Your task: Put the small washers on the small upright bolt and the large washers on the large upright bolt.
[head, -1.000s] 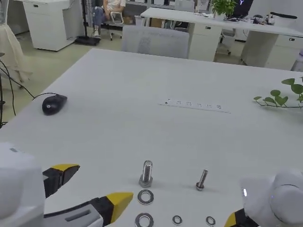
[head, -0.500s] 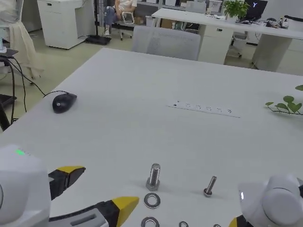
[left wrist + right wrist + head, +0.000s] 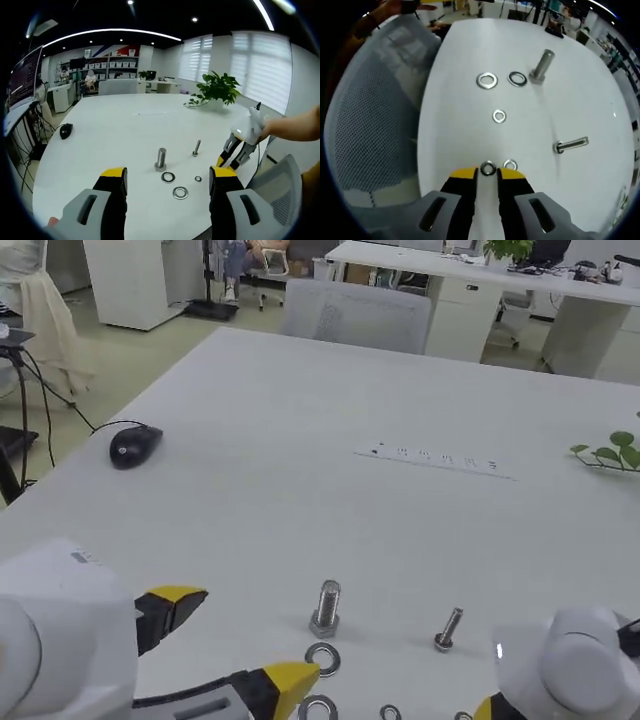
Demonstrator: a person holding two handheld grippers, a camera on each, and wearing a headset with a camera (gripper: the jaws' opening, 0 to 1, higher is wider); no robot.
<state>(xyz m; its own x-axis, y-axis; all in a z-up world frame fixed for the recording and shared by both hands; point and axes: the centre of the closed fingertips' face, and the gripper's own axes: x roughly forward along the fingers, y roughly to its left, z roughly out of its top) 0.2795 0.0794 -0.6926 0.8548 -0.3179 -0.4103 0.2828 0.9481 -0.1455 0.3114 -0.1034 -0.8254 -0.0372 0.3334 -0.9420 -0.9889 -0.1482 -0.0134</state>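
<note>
Your left gripper (image 3: 168, 174) is spread wide above the white table (image 3: 300, 440) and holds nothing. Its own view frames the large upright bolt (image 3: 160, 159) between the yellow tips, with the two large washers (image 3: 180, 192) lying flat just in front of it and the small upright bolt (image 3: 196, 147) off to the right. Your right gripper (image 3: 488, 173) has its jaws close together with a slim gap, and a small washer (image 3: 488, 168) lies right at the tips; you cannot tell whether they pinch it. That view also gives you a second small washer (image 3: 510, 164) just beside the first and a third small washer (image 3: 499, 116) lying apart, toward the large washers. In the head view the small washers sit at the very bottom edge, cut by the frame, next to the right gripper's white body. Around the work you have a mesh chair back (image 3: 375, 125) at the table edge, a potted plant (image 3: 215, 90), a power strip (image 3: 435, 460) and a mouse (image 3: 133, 447), all well apart from the bolts.
</note>
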